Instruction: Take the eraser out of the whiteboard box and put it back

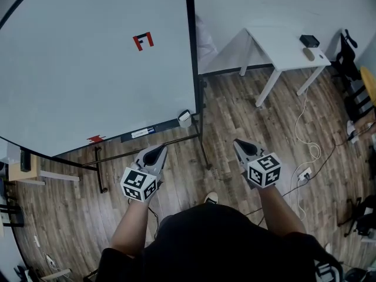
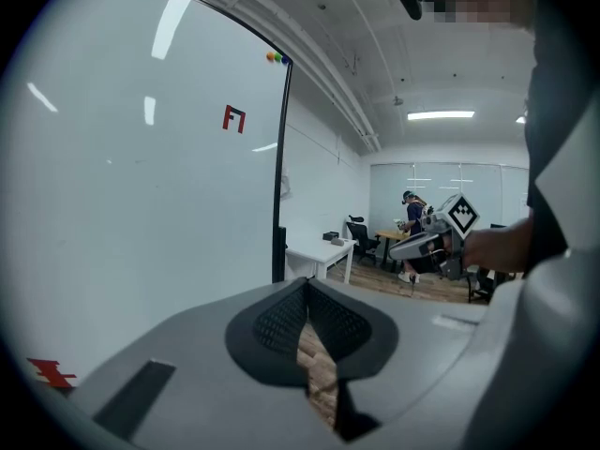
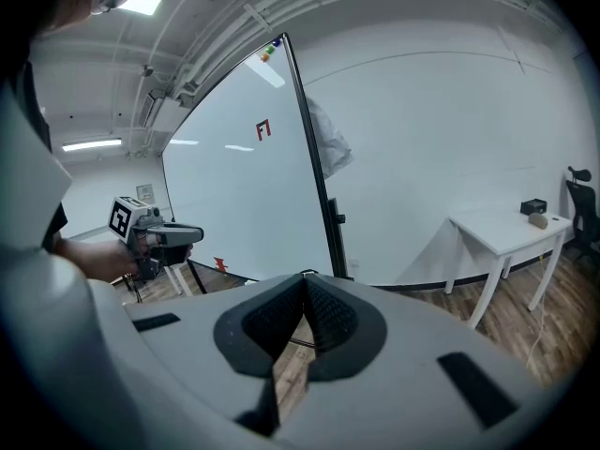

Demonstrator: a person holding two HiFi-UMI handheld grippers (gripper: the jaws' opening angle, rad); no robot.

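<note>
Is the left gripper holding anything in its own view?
No, the left gripper has its jaws closed together with nothing between them.

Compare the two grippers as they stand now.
The left gripper is in front of the whiteboard, near its lower edge; the right gripper is past the board's right post, over wooden floor. In the head view the left gripper angles rightward, the right gripper leftward. Both have their jaws shut on nothing.

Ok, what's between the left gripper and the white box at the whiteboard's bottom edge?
In the head view, only the stand's black crossbar and a strip of wood floor lie between the left gripper and the white box.
</note>
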